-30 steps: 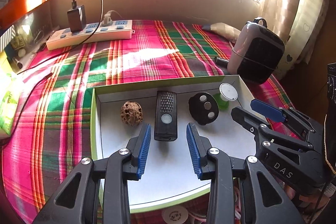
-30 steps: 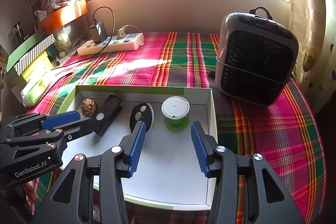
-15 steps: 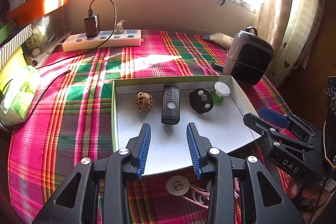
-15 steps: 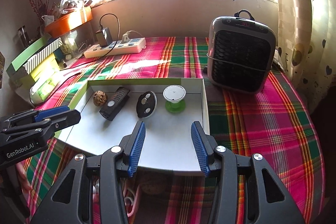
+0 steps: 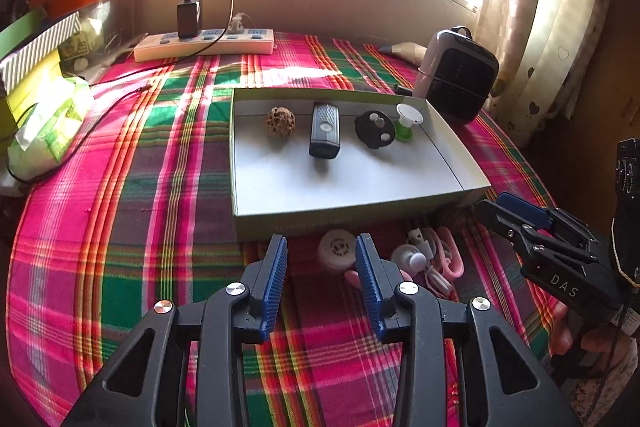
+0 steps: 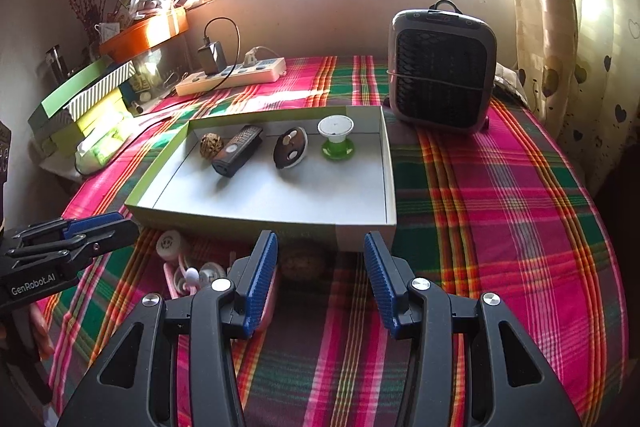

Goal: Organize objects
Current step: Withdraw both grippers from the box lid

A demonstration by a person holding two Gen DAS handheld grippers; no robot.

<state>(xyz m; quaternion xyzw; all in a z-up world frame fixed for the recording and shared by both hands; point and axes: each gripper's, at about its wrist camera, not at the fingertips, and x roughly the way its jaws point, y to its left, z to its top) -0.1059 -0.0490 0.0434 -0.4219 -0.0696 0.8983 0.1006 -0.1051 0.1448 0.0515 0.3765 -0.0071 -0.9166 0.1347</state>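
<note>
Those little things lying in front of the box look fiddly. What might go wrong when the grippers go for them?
The pink cable lies tangled with the small white pieces, so lifting one may drag the others along. The walnut outside the box sits in shadow against its wall, leaving little room for a finger. Both grippers hang close together, left gripper and right gripper, and might collide.

Woven plaid cloth [image 5: 132,227] covers the table. At 12 o'clock, a matt white cardboard tray [image 5: 460,167] holds a rough, wrinkled walnut [image 5: 280,121], a black plastic remote [image 5: 324,135] and a glossy green spool [image 5: 406,123].
</note>
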